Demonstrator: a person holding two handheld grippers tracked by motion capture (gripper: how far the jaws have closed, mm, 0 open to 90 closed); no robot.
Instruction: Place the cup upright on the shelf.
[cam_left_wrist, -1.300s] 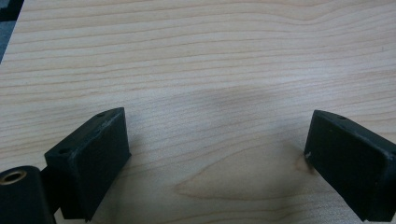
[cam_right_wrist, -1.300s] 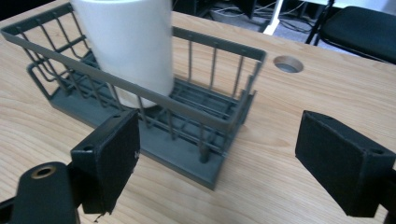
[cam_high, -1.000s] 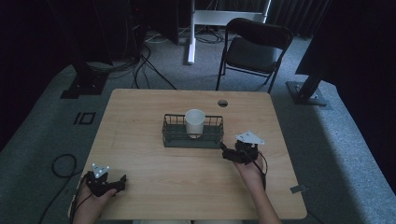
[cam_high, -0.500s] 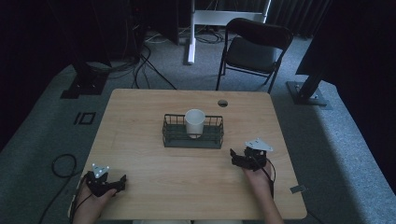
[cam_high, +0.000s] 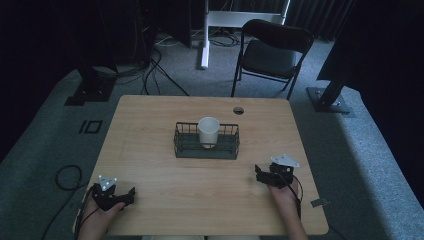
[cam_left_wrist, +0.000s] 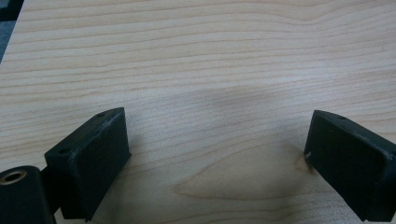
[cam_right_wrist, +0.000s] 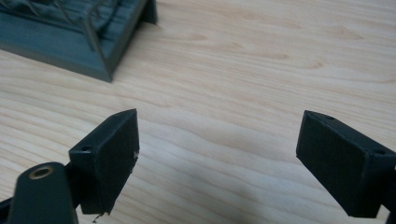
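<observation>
A dark wire basket (cam_high: 206, 149) stands at the middle of the wooden table (cam_high: 150, 120), and a white paper cup (cam_high: 208, 131) sits upright inside it. My right gripper (cam_high: 259, 174) rests low over the table at the right front, well clear of the basket, open and empty. In the right gripper view its jaws (cam_right_wrist: 217, 158) stand wide apart over bare wood, with a corner of the basket (cam_right_wrist: 79, 42) at the upper left. My left gripper (cam_high: 131, 194) lies near the left front edge, open; the left gripper view shows its jaws (cam_left_wrist: 217, 158) spread above plain wood.
A small round hole (cam_high: 238, 110) sits in the tabletop near the far edge. Behind the table stands a black folding chair (cam_high: 272, 52). Cables (cam_high: 65, 175) trail on the grey carpet at the left. Dark stand bases (cam_high: 330, 97) flank the table.
My right gripper has drawn back from beside the basket toward the front right of the table. The left gripper has stayed in place.
</observation>
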